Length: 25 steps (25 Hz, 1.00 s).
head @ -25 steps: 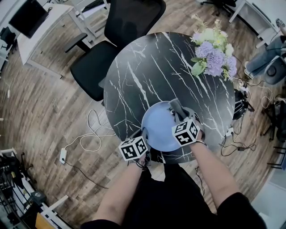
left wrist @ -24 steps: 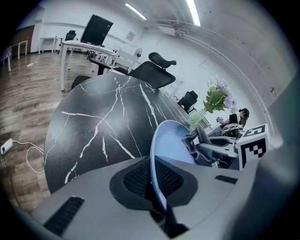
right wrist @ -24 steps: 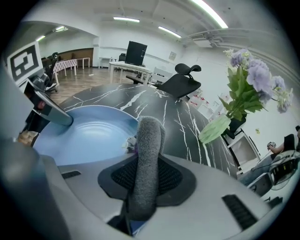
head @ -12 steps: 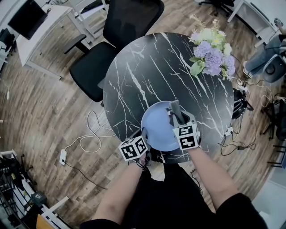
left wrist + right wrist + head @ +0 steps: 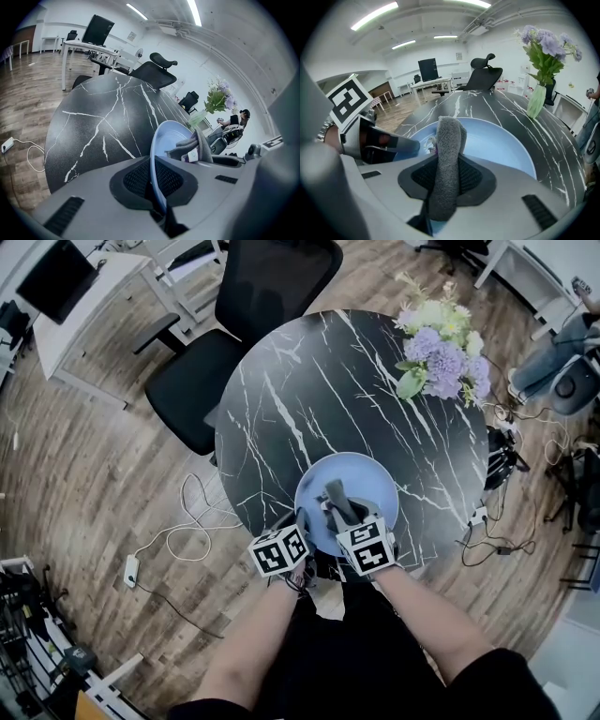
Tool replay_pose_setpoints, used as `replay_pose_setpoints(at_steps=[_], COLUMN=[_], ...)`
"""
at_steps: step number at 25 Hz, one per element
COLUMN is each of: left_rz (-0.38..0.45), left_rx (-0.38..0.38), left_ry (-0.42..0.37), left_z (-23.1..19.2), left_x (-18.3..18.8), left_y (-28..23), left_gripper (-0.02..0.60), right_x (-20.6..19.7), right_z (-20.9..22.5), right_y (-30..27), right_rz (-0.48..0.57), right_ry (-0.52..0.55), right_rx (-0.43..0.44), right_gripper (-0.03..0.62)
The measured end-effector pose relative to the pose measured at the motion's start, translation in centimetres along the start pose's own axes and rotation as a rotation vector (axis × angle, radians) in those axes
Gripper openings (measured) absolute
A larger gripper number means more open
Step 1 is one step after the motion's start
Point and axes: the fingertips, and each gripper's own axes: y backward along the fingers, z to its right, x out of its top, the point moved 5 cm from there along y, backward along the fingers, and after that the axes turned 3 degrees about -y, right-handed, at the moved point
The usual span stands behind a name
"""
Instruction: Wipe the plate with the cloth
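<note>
L gripper (image 5: 155, 180) clamps plate (image 5: 364, 486) at its near rim, R gripper (image 5: 445, 185) pinches cloth (image 5: 337, 502) over plate's near half: press flat, sweep rim-to-rim w/ plate steady.

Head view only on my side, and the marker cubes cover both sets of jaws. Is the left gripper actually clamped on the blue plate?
Observer: Yes. In the left gripper view the left gripper is shut on the near rim of the round pale blue plate, which shows edge-on between its jaws.
Operator: And the right one?
Observer: The right gripper is shut on the folded grey terry cloth. The cloth's free end sticks out past the jaws, over the plate's inside.
Operator: Anything on the cloth itself?
Observer: A small white label with purple print hangs from the side of it that faces the left gripper.
</note>
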Motion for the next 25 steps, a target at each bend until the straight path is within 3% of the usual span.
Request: replay_pose_setpoints(at_steps=[10,18,25], left_rz=[0.006,0.005,0.007], left_rx=[-0.004,-0.012,-0.01], left_ry=[0.006,-0.004,-0.012], left_z=[0.1,0.0,0.1], left_x=[0.0,0.1,0.2], left_y=[0.0,0.0,0.2], left_gripper=[0.031,0.031,0.031], right_x=[-1.5,-2.1,-2.2], right_z=[-4.8,-3.6,-0.5], right_y=[-0.7,-0.3,0.6], right_rz=[-0.084,-0.138,-0.134], right_ry=[0.067,0.139,0.172], right_rx=[0.153,0.152,0.089], right_gripper=[0.109,0.109,0.109])
